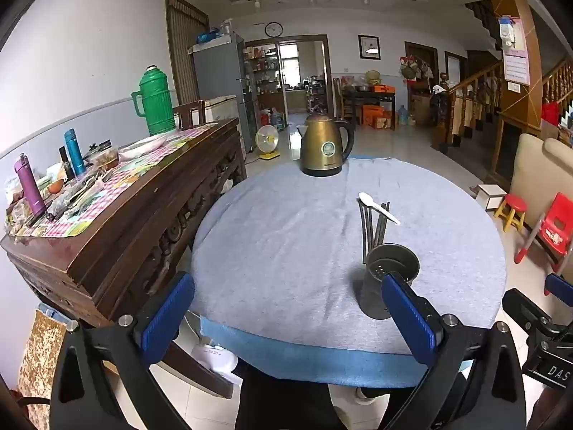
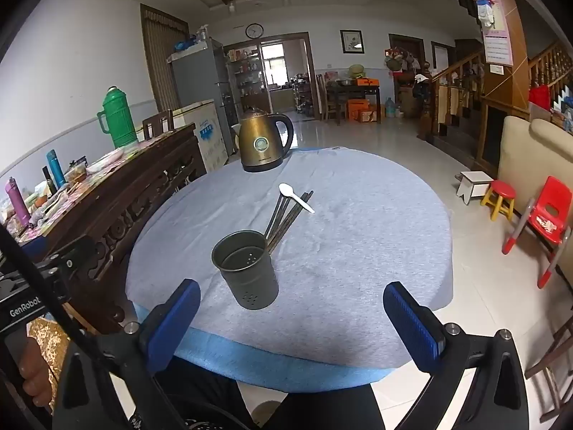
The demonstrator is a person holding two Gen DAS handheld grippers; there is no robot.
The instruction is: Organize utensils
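Observation:
A dark metal utensil cup [image 2: 247,268] stands upright and empty on the round table's grey cloth [image 2: 358,251]. Just behind it lie several dark chopsticks [image 2: 288,220] in a bundle, with a white plastic spoon [image 2: 295,197] resting across their far ends. In the left wrist view the cup [image 1: 388,276] sits beside my left gripper's right finger [image 1: 408,319], with the chopsticks [image 1: 374,227] and spoon [image 1: 378,208] beyond. My left gripper [image 1: 286,317] hangs open over the table's near edge, nothing between its fingers. My right gripper [image 2: 292,324] is also open and empty, the cup just ahead of its left finger.
A brass-coloured electric kettle [image 2: 263,143] stands at the table's far side. A dark wooden sideboard [image 1: 143,215] crowded with bottles, plates and a green thermos [image 1: 155,102] adjoins the table on the left. Red chair [image 2: 548,215] and stools stand on the floor at right.

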